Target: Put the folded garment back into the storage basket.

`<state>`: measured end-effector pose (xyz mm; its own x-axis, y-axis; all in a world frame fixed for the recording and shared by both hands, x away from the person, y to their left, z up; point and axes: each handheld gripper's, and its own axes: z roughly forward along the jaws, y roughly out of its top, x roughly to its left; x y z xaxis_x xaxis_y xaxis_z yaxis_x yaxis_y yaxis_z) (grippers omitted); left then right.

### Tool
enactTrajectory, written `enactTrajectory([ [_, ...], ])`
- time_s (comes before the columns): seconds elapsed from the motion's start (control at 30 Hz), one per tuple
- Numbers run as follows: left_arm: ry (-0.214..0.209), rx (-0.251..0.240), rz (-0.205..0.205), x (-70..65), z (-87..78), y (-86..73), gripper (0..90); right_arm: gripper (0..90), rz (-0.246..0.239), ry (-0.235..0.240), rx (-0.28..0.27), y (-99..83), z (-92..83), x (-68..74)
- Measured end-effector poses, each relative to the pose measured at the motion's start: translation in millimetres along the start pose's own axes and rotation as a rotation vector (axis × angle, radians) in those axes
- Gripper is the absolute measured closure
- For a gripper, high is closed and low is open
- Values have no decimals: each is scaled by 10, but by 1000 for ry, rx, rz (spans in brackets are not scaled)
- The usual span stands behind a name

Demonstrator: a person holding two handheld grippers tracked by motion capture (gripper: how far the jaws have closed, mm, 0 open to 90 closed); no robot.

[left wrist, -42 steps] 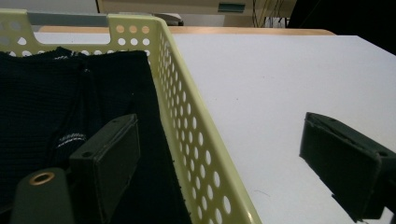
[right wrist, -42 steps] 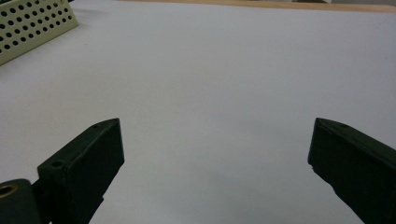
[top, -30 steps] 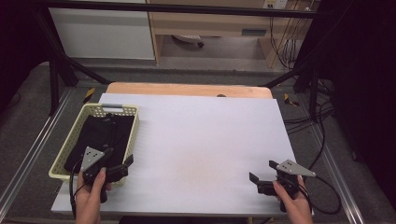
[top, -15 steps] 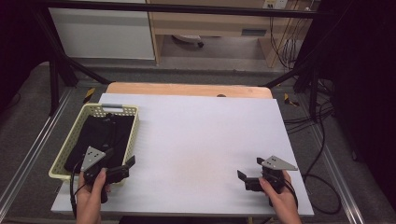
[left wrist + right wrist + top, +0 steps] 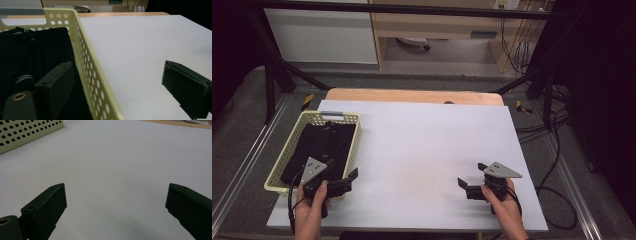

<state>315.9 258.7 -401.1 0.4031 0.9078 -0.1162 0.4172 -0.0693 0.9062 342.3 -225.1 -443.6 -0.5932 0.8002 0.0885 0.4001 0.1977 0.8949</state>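
A pale yellow perforated basket stands at the table's left, and black knitted clothing lies folded in it. My left gripper hovers open at the basket's near right corner. In the left gripper view it straddles the basket wall: one jaw hangs over the black clothing, the other over the white table. My right gripper stands open over the bare white table top near its front right. Nothing lies between the jaws of the right gripper.
The white table top stretches between the two grippers, with a wooden strip along its far edge. A corner of the basket shows far off in the right gripper view. Cables hang past the table's right side.
My right gripper has moved left, inward from the table's right edge. The left gripper has barely shifted at the basket's corner.
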Motion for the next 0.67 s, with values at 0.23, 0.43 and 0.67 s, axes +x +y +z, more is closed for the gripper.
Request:
enactTrajectory([
  [0.23, -50, -7, 6, -133, 4, 40, 91, 33, -18, 26, 0, 27, 114, 75],
  [0.43, -116, -13, 68, -429, 41, 107, 88, 25, -27, 50, -10, 42, 147, 92],
  [0.67, -152, 129, 201, -890, 395, -27, 88, 26, -27, 36, -19, 67, 120, 38],
])
